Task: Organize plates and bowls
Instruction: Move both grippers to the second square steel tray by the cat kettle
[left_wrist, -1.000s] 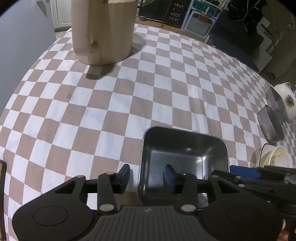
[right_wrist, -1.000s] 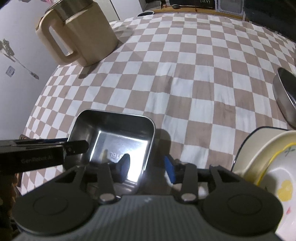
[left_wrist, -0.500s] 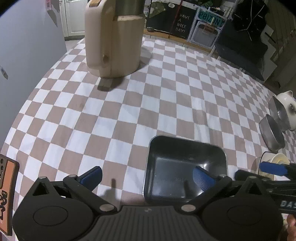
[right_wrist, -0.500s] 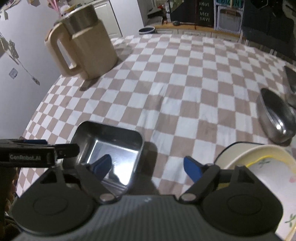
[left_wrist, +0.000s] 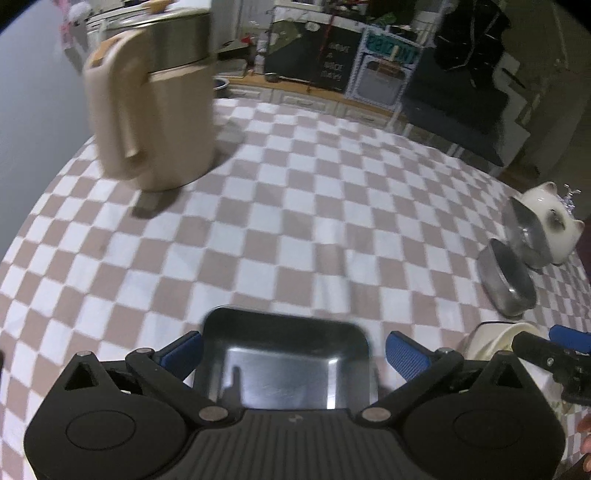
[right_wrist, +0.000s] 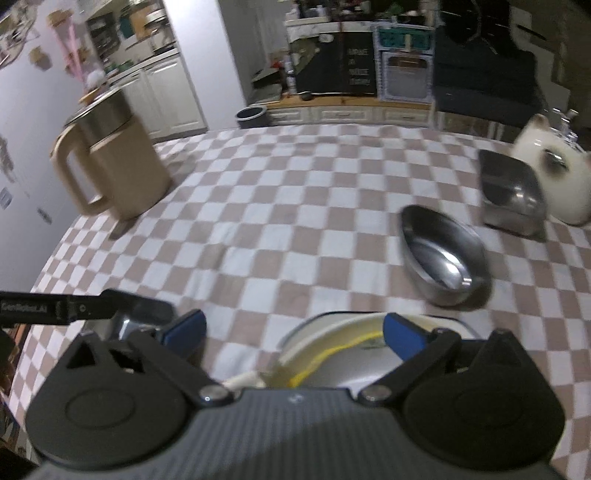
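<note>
Left hand-held gripper (left_wrist: 293, 350) is spread wide and holds nothing; the square steel tray (left_wrist: 286, 363) sits flat on the checkered bench (left_wrist: 295, 221) between its blue pads (left_wrist: 404, 356), and the pads look clear of the tray's walls. Right hand-held gripper (right_wrist: 293, 332) is opening, its jaws apart and empty, above the stacked cream plates (right_wrist: 332, 343), which lie on the bench just right of the square tray; one pad overlaps the plate rim in that view, contact not clear. In the left wrist view the right gripper's blue tip shows at the right edge, over the plates (left_wrist: 496, 341). Oval steel bowl (right_wrist: 443, 254) rests on the bench beyond the plates, near them, not touching. Second square steel dish (right_wrist: 511, 195) stands tilted, leaning against the white cat-shaped ceramic (right_wrist: 554, 181) at the far right. Beige jug with steel top (left_wrist: 155, 110) stands upright at the far left, well apart from all the dishes. Both views are motion-blurred.
</note>
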